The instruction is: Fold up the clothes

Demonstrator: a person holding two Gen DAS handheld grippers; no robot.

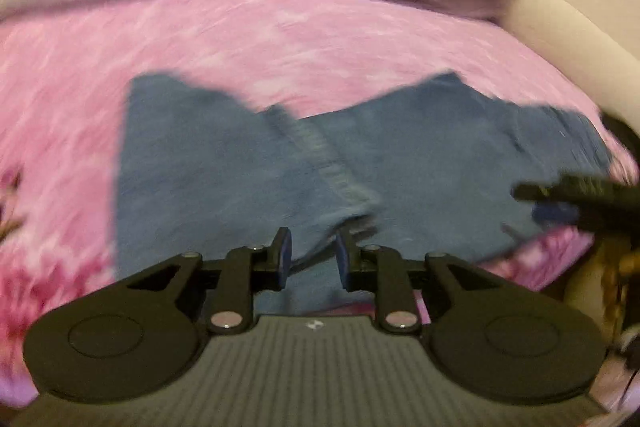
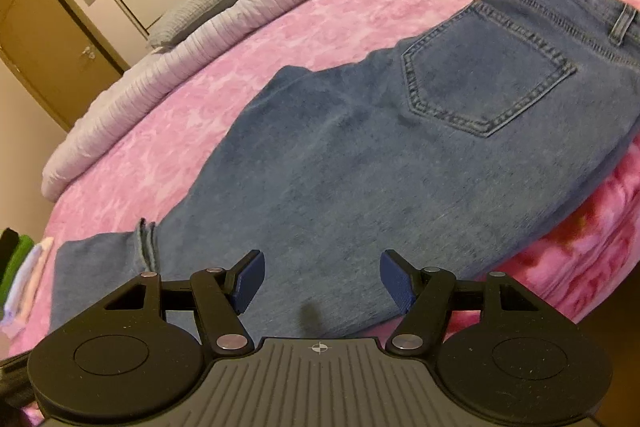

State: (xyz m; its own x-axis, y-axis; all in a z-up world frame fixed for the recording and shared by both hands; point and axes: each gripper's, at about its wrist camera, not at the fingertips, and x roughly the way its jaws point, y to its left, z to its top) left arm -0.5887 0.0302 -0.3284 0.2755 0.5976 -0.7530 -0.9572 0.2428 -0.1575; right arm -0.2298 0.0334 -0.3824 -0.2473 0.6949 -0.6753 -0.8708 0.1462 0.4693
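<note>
the pair of blue denim jeans (image 2: 360, 163) lies flat on the fuzzy pink blanket (image 2: 280, 27), waistband and stitched back pocket (image 2: 486, 67) toward two o'clock, leg hems (image 2: 146, 243) toward nine. denim looks heavy and fairly stiff, not slippery, so thick seams or the hems should give the surest hold. the left gripper (image 1: 311, 251) stands part-open, pinching nothing; the right gripper (image 2: 322, 281) is spread wide above the cloth.

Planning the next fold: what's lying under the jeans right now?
The jeans lie on a pink blanket, which shows all around them. Near the left edge of the right wrist view, a lower leg section is tucked beneath the upper layer. Anything else below is covered by denim.
</note>
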